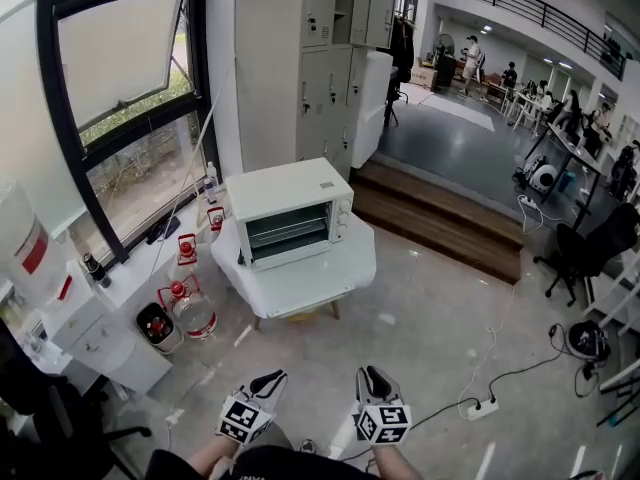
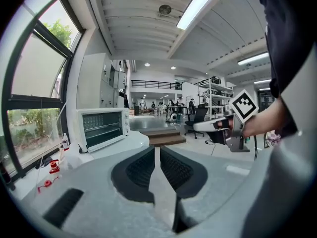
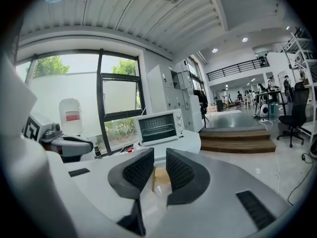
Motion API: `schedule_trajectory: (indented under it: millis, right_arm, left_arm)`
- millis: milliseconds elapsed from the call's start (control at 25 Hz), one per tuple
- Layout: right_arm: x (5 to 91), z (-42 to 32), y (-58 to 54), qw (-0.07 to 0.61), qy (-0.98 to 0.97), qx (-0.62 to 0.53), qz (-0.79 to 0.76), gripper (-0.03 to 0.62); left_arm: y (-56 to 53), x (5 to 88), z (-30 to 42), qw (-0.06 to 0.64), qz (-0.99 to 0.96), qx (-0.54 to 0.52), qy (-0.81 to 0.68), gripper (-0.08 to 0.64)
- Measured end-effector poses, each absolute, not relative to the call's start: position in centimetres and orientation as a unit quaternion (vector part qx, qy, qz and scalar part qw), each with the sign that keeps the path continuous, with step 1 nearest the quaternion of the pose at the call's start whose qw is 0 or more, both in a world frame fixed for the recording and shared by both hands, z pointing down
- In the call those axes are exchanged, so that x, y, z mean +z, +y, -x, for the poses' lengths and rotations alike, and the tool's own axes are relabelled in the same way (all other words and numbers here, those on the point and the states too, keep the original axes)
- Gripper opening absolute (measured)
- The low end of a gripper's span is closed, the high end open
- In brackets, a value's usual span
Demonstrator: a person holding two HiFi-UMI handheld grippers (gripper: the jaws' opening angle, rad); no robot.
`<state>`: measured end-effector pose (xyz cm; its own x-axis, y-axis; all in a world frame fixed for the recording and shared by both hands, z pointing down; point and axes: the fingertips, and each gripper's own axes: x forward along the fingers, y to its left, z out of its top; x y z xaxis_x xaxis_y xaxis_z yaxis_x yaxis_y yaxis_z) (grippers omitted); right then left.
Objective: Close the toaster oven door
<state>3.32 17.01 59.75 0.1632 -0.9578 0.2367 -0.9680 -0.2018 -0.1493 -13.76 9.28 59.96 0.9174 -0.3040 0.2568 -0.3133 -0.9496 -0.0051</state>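
Head view: the approach has barely begun. The white box-shaped metal toaster oven (image 1: 290,213) stands on a low white rounded worktop (image 1: 300,286), well apart from the left gripper (image 1: 268,380) and right gripper (image 1: 375,376).

Left gripper view: its dark ribbed fingers (image 2: 141,168) are clenched on nothing, with the oven far ahead and to the left.

Right gripper view: the fingers (image 3: 136,170) stand released and empty, with the oven straight ahead. The next move, I judge, is to carry a gripper forward to the door.
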Motion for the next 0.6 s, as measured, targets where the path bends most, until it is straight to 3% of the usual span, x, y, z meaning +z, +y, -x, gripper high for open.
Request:
schedule_trajectory:
  millis: [160, 600]
  right_arm:
    - [60.2, -3.8, 16.2, 0.013, -0.639, 0.149, -0.755, 0.092]
    - [61.5, -6.2, 9.5, 0.028, -0.638, 0.168, -0.751, 0.128]
  left_arm:
    - [8.0, 60.8, 13.4, 0.046, -0.974, 0.135, -0.178, 0.117]
    - [1.1, 62.4, 11.2, 0.066, -0.969, 0.145, -0.189, 0.140]
